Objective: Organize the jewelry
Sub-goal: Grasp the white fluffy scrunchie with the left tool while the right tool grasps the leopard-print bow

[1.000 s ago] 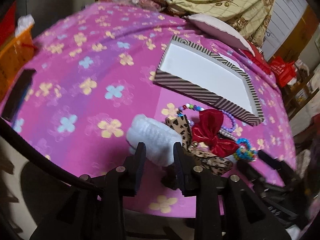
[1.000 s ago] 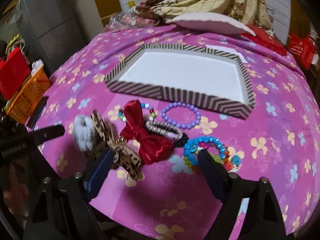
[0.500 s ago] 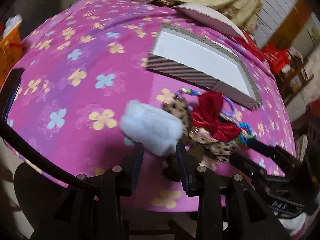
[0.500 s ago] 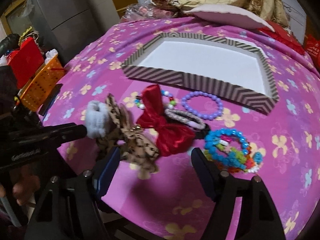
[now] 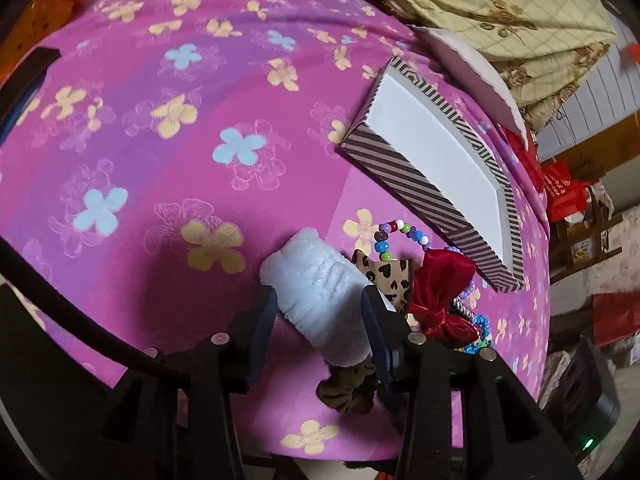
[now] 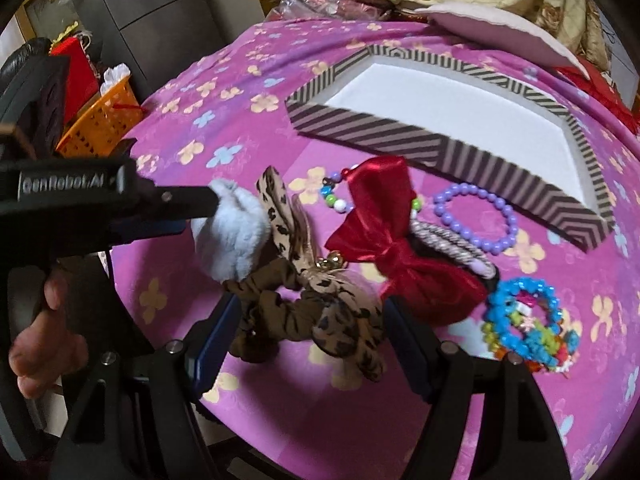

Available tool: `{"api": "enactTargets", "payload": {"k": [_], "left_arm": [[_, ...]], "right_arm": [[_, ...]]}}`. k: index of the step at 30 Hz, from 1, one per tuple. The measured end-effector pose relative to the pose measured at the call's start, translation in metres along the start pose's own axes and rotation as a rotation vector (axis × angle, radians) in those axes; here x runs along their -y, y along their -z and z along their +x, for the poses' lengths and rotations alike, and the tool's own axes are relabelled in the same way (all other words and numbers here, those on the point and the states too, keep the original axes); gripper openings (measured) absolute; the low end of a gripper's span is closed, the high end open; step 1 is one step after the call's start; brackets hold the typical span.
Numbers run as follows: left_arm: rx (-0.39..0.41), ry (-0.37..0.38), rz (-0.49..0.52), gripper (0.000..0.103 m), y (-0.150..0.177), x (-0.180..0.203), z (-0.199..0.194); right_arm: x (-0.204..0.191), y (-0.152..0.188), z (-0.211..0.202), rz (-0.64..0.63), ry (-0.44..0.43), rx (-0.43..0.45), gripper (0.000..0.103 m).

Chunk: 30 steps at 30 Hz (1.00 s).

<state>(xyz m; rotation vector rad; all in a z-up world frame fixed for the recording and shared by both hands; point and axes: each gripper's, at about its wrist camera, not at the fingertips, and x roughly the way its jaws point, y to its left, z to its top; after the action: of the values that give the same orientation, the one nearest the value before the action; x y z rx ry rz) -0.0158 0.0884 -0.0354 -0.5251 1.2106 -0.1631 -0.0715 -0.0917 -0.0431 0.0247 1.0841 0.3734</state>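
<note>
Since a second ago my left gripper (image 5: 320, 312) has pushed forward until its 2 jaws straddle the white fluffy scrunchie (image 5: 316, 296); whether they pinch it I cannot tell. My right gripper (image 6: 308, 328) hangs open around the leopard bow (image 6: 320, 300), near the pink tablecloth's (image 5: 160, 160) edge. Just beside lie the red bow (image 6: 392, 240), purple bracelet (image 6: 476, 220) and blue beads (image 6: 524, 320), crowding the path to the striped box (image 6: 440, 148).

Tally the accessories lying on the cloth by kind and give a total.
Bows: 2, red bow, leopard bow
Scrunchies: 2, white scrunchie, brown scrunchie
Bead bracelets: 3, purple, blue, mixed-colour
Hair ties: 1, braided tie
Total: 8
</note>
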Motion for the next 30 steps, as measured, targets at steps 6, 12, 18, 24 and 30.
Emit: {"api": "enactTargets", "payload": {"k": [6, 12, 18, 24, 30], "left_arm": [[-0.023, 0.052, -0.078, 0.056, -0.005, -0.003, 0.006], [0.019, 0.11, -0.095, 0.056, -0.011, -0.003, -0.003], [-0.019, 0.074, -0.09, 0.056, -0.009, 0.001, 0.015], [-0.008, 0.033, -0.052, 0.025, -0.008, -0.001, 0.014], [0.029, 0.054, -0.01, 0.015, -0.007, 0.0, -0.005]], "right_arm": [[-0.005, 0.002, 0.015, -0.045, 0.002, -0.027, 0.07], [-0.001, -0.001, 0.018, -0.037, -0.012, -0.027, 0.069], [-0.002, -0.001, 0.021, -0.064, -0.005, -0.002, 0.063], [0.004, 0.004, 0.016, -0.07, -0.027, 0.013, 0.031], [0.005, 0.008, 0.002, -0.069, -0.036, 0.031, 0.028]]}}
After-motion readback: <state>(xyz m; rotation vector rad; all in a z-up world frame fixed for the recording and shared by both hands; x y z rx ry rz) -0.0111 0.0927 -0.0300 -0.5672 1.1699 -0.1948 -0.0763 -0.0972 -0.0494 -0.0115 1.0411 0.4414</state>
